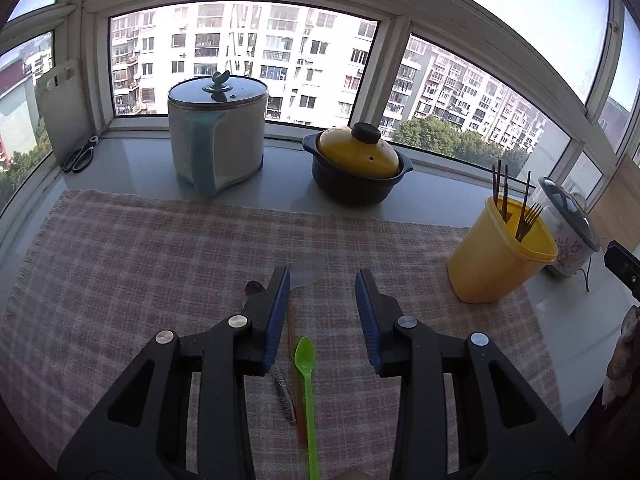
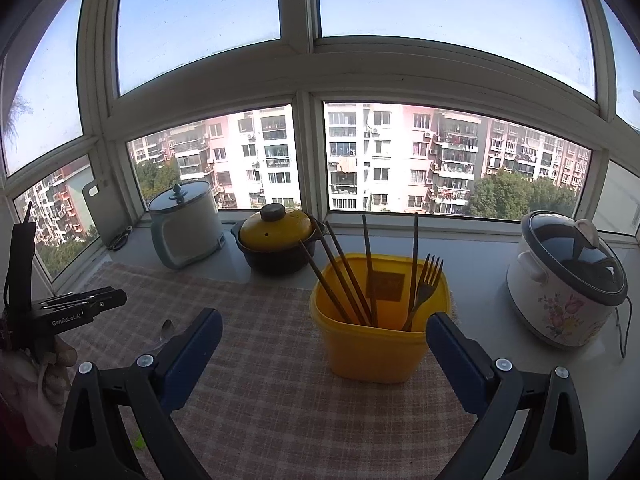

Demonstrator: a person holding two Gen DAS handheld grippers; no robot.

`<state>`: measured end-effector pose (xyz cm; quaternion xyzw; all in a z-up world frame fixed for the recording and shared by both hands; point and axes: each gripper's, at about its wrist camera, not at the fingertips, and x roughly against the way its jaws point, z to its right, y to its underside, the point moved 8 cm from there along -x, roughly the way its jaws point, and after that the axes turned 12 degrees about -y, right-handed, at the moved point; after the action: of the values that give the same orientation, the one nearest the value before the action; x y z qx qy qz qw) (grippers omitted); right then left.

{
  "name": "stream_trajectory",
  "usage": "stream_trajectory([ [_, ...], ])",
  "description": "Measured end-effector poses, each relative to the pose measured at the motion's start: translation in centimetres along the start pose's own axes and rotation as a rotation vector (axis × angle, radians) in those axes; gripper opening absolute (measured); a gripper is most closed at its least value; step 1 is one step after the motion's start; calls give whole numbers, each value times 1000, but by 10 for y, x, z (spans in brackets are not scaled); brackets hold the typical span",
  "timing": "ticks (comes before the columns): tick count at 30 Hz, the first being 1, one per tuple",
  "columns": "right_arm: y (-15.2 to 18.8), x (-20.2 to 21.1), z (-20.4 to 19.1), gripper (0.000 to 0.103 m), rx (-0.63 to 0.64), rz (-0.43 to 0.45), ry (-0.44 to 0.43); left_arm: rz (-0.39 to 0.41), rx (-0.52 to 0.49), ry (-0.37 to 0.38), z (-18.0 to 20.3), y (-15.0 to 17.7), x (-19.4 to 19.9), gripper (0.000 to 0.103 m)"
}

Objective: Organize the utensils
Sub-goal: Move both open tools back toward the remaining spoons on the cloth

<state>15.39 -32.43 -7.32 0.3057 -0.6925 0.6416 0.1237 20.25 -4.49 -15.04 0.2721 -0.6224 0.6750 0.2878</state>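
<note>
Below, green spoon (image 1: 305,364) lies between parted, empty left gripper (image 1: 322,284) jaws (right gripper (image 2: 324,328) gapes, empty).

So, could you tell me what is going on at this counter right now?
A person holding a gripper in each hand is sorting utensils into a yellow container, which already holds chopsticks and a fork. The left gripper is open above the checked cloth, over a green spoon and other utensils lying there. The right gripper is wide open and empty in front of the container.
</note>
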Motion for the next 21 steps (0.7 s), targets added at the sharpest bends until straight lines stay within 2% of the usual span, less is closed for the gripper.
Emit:
stream_trajectory([
  [4,3,-3,-9,103,-1,-1,-9,-15,-17,-24,-15,10,-4,40],
  [15,17,-16,-27,103,16,-19,-6,-120,-10,-25,-38,43,-24,40],
  [21,31,-34,-46,103,43,-73,-41,-171,-2,-14,-49,54,-35,40],
])
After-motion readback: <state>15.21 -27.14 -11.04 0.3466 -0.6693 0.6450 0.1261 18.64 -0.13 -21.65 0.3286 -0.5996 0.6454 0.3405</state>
